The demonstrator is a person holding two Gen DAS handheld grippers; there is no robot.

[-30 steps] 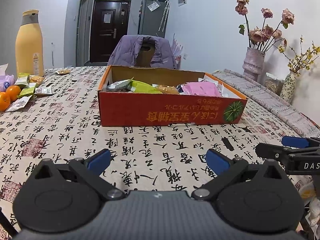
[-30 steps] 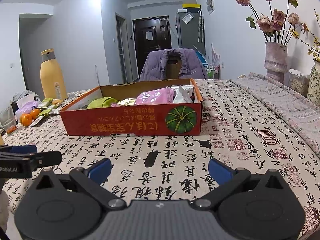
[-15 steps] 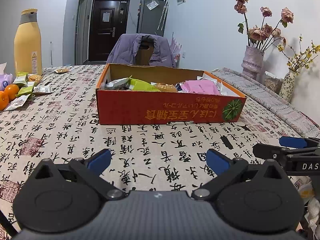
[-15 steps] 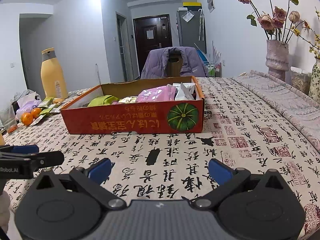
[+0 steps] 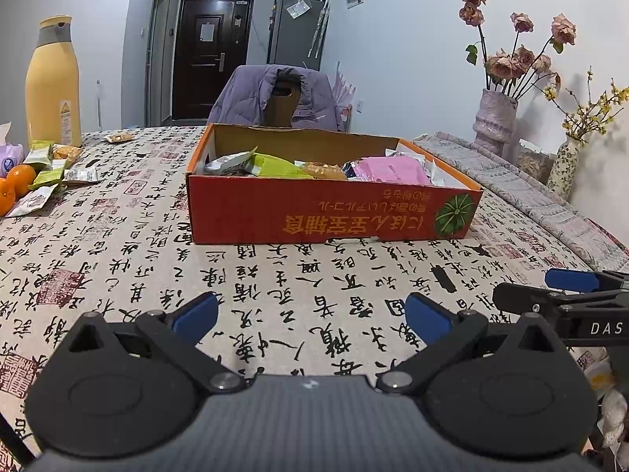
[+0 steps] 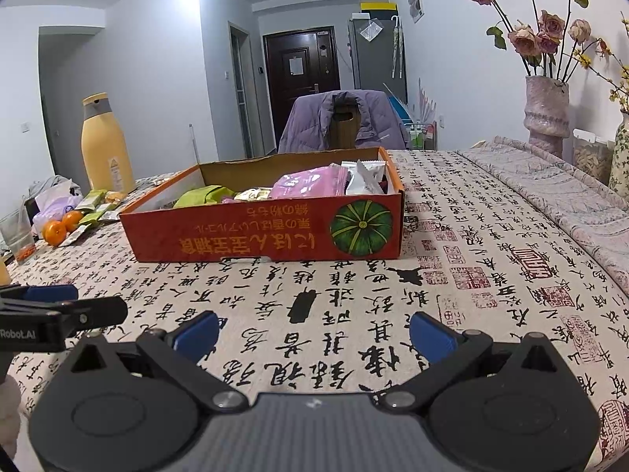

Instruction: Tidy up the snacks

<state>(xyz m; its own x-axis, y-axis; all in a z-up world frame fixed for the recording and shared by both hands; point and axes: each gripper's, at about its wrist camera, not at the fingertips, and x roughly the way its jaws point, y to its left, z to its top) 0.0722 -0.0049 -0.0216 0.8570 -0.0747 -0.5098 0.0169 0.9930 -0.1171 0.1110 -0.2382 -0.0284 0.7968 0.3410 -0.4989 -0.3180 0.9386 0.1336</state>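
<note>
Snack box [image 5: 330,216] ahead; bottle [image 5: 53,86], oranges [image 5: 15,185] left, well apart

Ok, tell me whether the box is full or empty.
Partly full: the box holds a pink packet, a green packet and others, all below the rim.

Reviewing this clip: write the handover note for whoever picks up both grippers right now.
Left gripper: open, empty, low over the tablecloth.
Right gripper: open, empty, level beside it.
Red cardboard box sits ahead, already holding a green packet, a pink packet and other snacks.
Left to do: loose snack packets lie far left by the oranges and yellow bottle; one more lies behind them. Move these into the box.
</note>
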